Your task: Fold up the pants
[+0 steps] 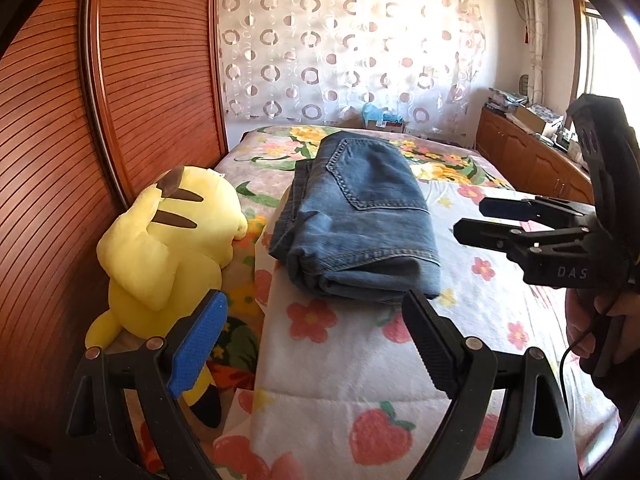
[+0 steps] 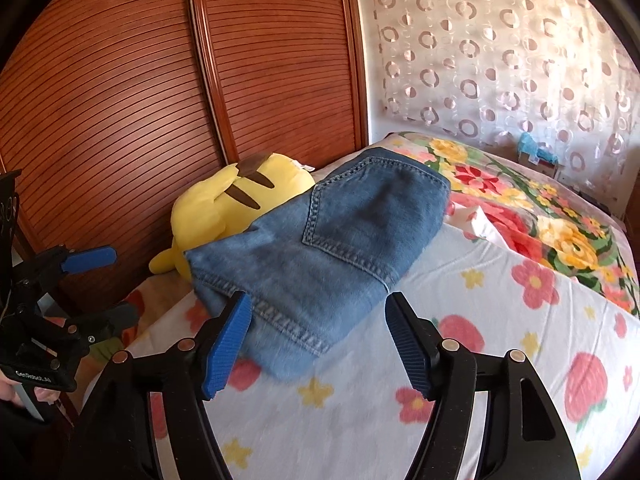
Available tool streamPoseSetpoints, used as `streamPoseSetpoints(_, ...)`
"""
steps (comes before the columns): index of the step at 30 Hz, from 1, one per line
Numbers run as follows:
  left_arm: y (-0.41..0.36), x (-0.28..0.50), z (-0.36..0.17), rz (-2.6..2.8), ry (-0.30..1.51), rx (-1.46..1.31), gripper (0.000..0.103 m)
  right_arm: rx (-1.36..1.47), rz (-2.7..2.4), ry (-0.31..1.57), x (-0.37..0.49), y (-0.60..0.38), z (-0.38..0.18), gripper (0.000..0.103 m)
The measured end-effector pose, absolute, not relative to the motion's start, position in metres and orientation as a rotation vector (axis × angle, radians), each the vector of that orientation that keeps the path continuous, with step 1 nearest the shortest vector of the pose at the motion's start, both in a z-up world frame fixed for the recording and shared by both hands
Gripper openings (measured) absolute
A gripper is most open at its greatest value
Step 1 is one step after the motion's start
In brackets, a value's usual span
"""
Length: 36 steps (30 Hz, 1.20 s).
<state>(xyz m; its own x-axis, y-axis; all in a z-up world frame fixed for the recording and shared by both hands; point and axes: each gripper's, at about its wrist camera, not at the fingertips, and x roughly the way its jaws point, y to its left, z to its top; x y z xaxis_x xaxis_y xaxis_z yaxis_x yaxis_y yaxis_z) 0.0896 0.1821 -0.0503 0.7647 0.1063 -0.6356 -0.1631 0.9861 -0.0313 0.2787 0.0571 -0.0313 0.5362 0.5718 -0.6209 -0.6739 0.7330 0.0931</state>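
A pair of blue denim pants [image 1: 356, 220] lies folded into a thick bundle on the flowered bedspread [image 1: 360, 360], back pocket up. It also shows in the right wrist view [image 2: 328, 248]. My left gripper [image 1: 316, 344] is open and empty, just short of the bundle's near edge. It also shows at the left of the right wrist view [image 2: 108, 286]. My right gripper [image 2: 320, 344] is open and empty, its jaws wide at the bundle's near corner without holding it. In the left wrist view the right gripper [image 1: 472, 220] hovers to the right of the pants.
A yellow plush toy [image 1: 172, 240] lies left of the pants against the slatted wooden wardrobe doors [image 1: 120, 100]. A patterned curtain [image 1: 352, 40] hangs behind the bed. A wooden cabinet [image 1: 532, 156] with clutter stands at the right.
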Motion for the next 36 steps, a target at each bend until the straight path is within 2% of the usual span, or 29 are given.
streamPoseSetpoints(5,0.173,0.080,-0.048,0.159,0.692,-0.080,0.089,-0.154,0.727,0.657,0.256,0.044,-0.025,0.072)
streamPoseSetpoints(9,0.165,0.070,-0.046,0.142,0.679,-0.079,0.089,-0.142,0.712,0.639,0.235,0.027,-0.022,0.083)
streamPoseSetpoints(23,0.117,0.044,-0.027,0.061,0.628,-0.052,0.089,-0.096,0.562,0.587,0.149,-0.046,0.000,0.084)
streamPoseSetpoints(27,0.104,0.044,-0.020,0.038,0.617,-0.048,0.089,-0.083,0.523,0.574,0.130,-0.066,0.008,0.089)
streamPoseSetpoints(36,0.055,0.048,-0.009,-0.024,0.591,-0.017,0.089,-0.023,0.386,0.520,0.085,-0.127,0.026,0.090)
